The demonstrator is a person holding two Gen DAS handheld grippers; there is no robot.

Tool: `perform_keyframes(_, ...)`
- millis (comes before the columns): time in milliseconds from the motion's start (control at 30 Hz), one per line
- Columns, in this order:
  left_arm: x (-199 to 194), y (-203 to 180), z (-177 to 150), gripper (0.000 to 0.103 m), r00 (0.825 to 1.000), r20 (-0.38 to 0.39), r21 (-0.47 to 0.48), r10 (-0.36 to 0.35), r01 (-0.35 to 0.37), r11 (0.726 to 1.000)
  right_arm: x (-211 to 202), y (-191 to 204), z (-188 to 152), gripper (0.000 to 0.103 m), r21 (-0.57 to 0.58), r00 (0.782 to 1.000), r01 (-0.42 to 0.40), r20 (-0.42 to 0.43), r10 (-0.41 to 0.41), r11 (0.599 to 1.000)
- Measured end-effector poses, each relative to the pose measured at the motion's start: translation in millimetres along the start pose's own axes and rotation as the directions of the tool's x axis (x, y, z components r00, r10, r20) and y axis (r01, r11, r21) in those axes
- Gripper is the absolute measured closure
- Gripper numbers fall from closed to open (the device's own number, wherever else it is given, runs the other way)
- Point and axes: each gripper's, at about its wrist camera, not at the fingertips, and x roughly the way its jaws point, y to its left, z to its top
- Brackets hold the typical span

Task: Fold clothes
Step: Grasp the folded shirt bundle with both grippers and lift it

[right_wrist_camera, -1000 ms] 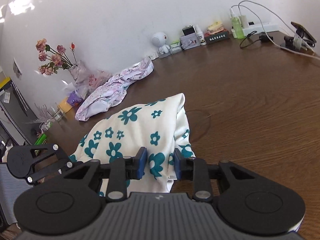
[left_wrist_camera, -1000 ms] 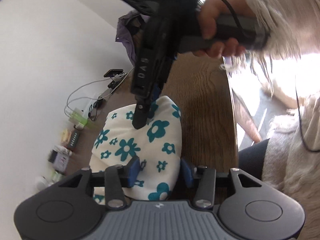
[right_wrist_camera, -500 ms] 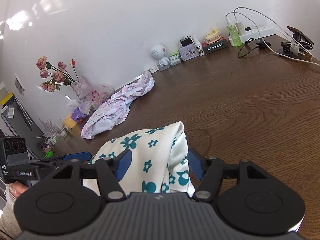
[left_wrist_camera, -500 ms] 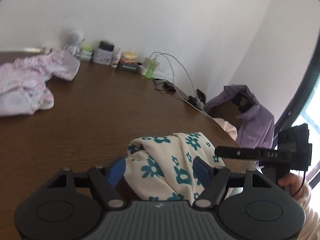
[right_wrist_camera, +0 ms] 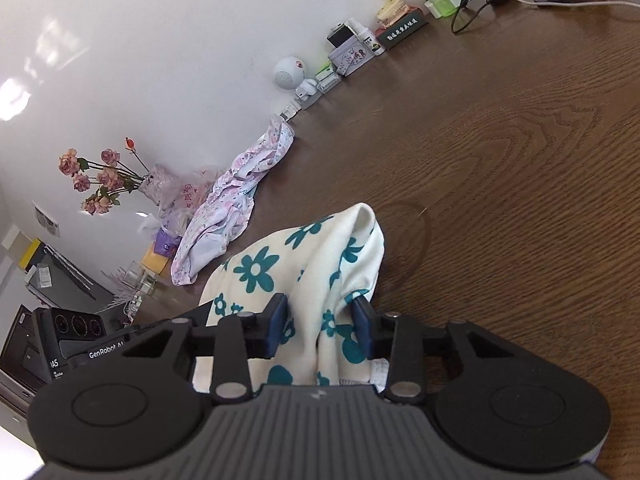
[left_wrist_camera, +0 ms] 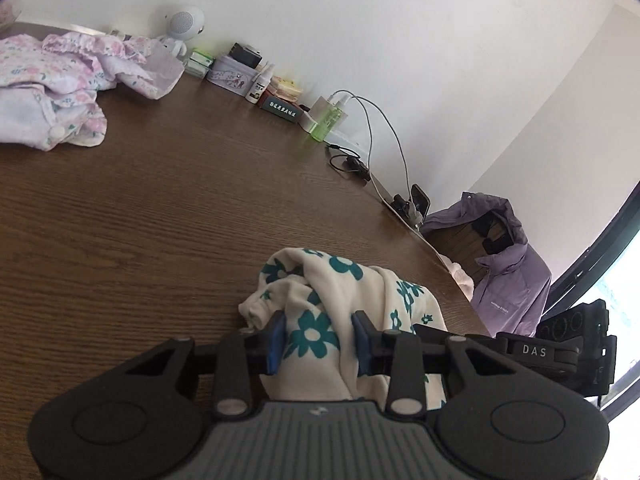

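Note:
A cream garment with teal flowers [left_wrist_camera: 340, 288] lies bunched on the brown wooden table [left_wrist_camera: 140, 208]. My left gripper [left_wrist_camera: 318, 338] has its blue pads closed on a thick fold of it. My right gripper [right_wrist_camera: 320, 324] grips the same garment [right_wrist_camera: 304, 252] at its other side, pads pressed into the cloth. The right gripper's body shows at the right of the left wrist view [left_wrist_camera: 560, 352]; the left gripper's body shows at the left of the right wrist view [right_wrist_camera: 72, 344]. The cloth under both grippers is hidden.
A pink floral garment [left_wrist_camera: 52, 80] lies crumpled at the table's far side, also seen in the right wrist view [right_wrist_camera: 224, 208]. Small boxes, bottles [left_wrist_camera: 328, 120], a white speaker [left_wrist_camera: 182, 26] and cables [left_wrist_camera: 376, 148] line the wall. A purple jacket [left_wrist_camera: 508, 264] hangs beyond the table edge. Dried flowers [right_wrist_camera: 100, 180] stand far left.
Both grippers opened about half a second ago and have now closed again on the flowered garment. The left gripper has swung round from facing the person to facing the wall.

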Motion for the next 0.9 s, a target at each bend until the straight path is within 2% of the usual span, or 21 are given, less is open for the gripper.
perform_keyframes(200, -1, -6, -5, 0.067, 0.999, 0.028, 0.036, 0.033, -0.034, 0.999, 0, 7, -8, 0.075, 0.016, 1.000, 0.009, 0.028, -0.009, 1.000)
perform_keyframes(267, -6, -8, -2, 0.063, 0.998, 0.033, 0.038, 0.046, -0.047, 0.998, -1, 7, -8, 0.071, 0.018, 0.999, 0.011, 0.034, -0.011, 1.000)
perform_keyframes(333, -11, -9, 0, 0.043, 0.997, 0.040, 0.040, 0.058, -0.060, 0.997, -5, 7, -6, 0.060, 0.013, 0.999, 0.018, 0.047, -0.019, 1.000)
perform_keyframes(367, -17, -10, 1, 0.038, 0.996, 0.059, 0.043, 0.065, -0.068, 0.997, -9, 9, -5, 0.058, 0.006, 0.998, 0.024, 0.062, -0.024, 1.000)
perform_keyframes(400, -25, -12, 1, 0.029, 0.993, 0.088, 0.052, 0.079, -0.084, 0.995, -15, 15, -6, 0.054, -0.022, 0.996, 0.037, 0.077, -0.036, 0.999)
perform_keyframes(433, -34, -14, 2, 0.018, 0.989, 0.117, 0.062, 0.093, -0.100, 0.993, -21, 20, -8, 0.046, -0.049, 0.995, 0.051, 0.093, -0.046, 0.997)
perform_keyframes(467, -43, -17, 1, 0.014, 0.983, 0.142, 0.073, 0.118, -0.130, 0.989, -27, 26, -9, 0.040, -0.077, 0.992, 0.065, 0.110, -0.057, 0.995)
perform_keyframes(533, -58, -26, -1, 0.007, 0.968, 0.181, 0.094, 0.174, -0.194, 0.977, -39, 37, -11, 0.019, -0.130, 0.987, 0.095, 0.143, -0.076, 0.987)
perform_keyframes(600, -70, -39, -8, 0.000, 0.952, 0.206, 0.125, 0.225, -0.253, 0.959, -51, 49, -14, 0.013, -0.183, 0.980, 0.126, 0.177, -0.093, 0.975)
perform_keyframes(633, -74, -45, -12, 0.000, 0.947, 0.215, 0.139, 0.240, -0.272, 0.952, -56, 54, -15, 0.004, -0.208, 0.976, 0.142, 0.194, -0.101, 0.968)
perform_keyframes(667, -76, -50, -16, 0.000, 0.943, 0.219, 0.153, 0.252, -0.288, 0.945, -58, 59, -19, 0.001, -0.217, 0.973, 0.160, 0.197, -0.118, 0.963)
perform_keyframes(733, -76, -56, -21, 0.000, 0.943, 0.202, 0.165, 0.263, -0.297, 0.941, -54, 60, -21, 0.001, -0.218, 0.976, 0.162, 0.182, -0.123, 0.963)
perform_keyframes(900, -63, -56, -17, 0.000, 0.964, 0.131, 0.165, 0.230, -0.250, 0.954, -37, 47, -12, 0.001, -0.170, 0.988, 0.119, 0.121, -0.099, 0.978)
